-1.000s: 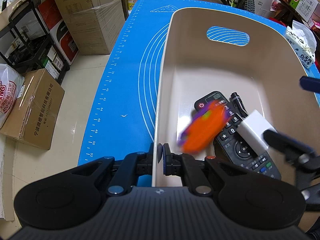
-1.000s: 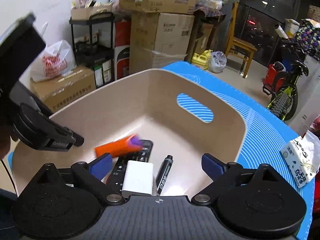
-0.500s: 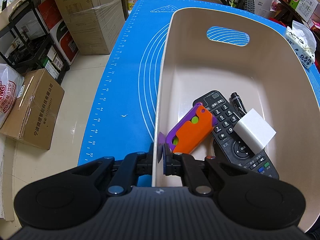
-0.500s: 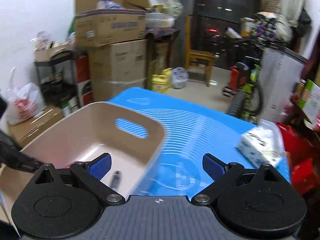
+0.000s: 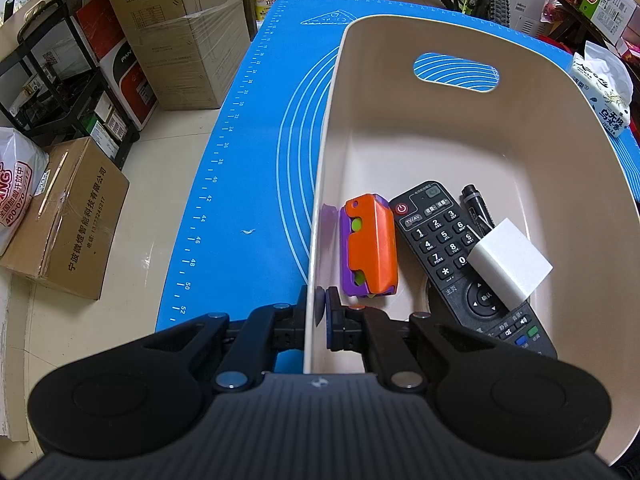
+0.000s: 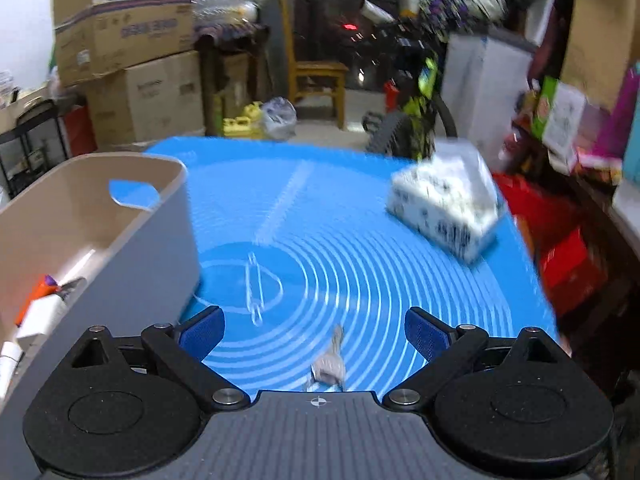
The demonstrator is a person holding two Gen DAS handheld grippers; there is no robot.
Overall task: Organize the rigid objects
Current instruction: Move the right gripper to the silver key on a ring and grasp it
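My left claw (image 5: pixel 320 312) clamps the near wall of the beige bin (image 5: pixel 520 120), steadying it on the blue mat (image 5: pixel 248 168). Inside the bin lie the orange-and-purple toy (image 5: pixel 370 246) against that wall, the black remote (image 5: pixel 452 252) beside it, a black marker (image 5: pixel 476 210) and a white block (image 5: pixel 510 262) resting on the remote. My right claw (image 6: pixel 314 330) hangs wide open and empty over the mat, right of the bin, above a small blurred metallic object (image 6: pixel 330 364), seemingly the next piece. I judge the next move calls for lowering squarely around it, closing, then carrying it to the bin.
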